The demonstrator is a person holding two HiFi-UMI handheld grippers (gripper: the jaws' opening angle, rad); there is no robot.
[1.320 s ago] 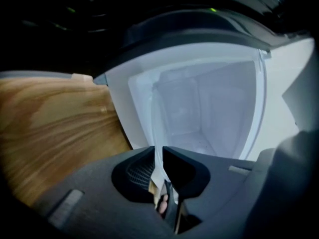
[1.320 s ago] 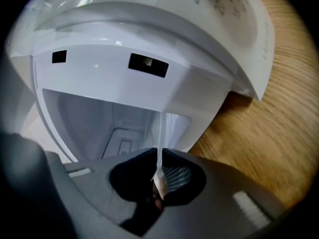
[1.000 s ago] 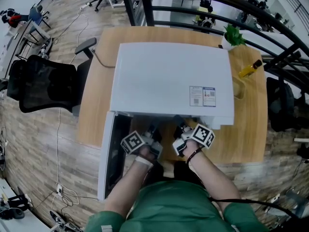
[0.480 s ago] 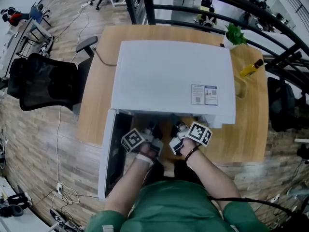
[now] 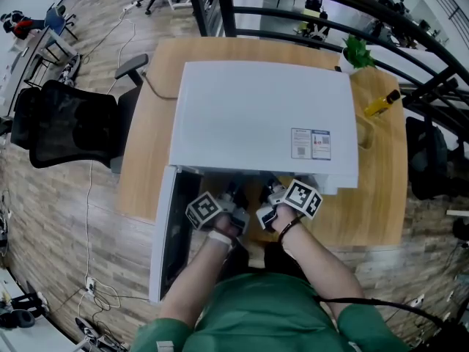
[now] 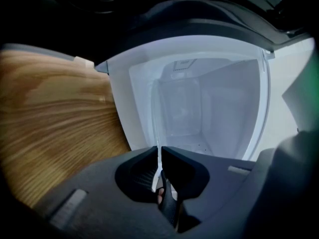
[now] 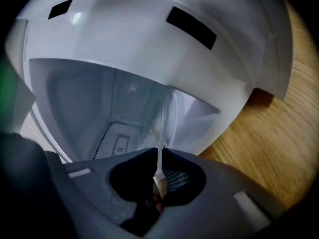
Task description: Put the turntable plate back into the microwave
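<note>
Left claw [image 5: 231,196] and right claw [image 5: 272,191], head view: we see both at the open microwave [image 5: 264,116] mouth, barely shifted from a second ago.

Left gripper view: jaws nearly closed, pinching the turntable plate [image 6: 158,156] by its rim; cavity floor [image 6: 194,141] straight ahead.

Right gripper view: same narrow pinch on the opposite rim.

We judge the plate unseated, still to go in.

Right gripper [image 7: 160,154] pinching the clear turntable plate [image 7: 162,117] by its rim, plate edge-on before the open white microwave [image 7: 149,39], wooden table [image 7: 279,133] at right.
</note>
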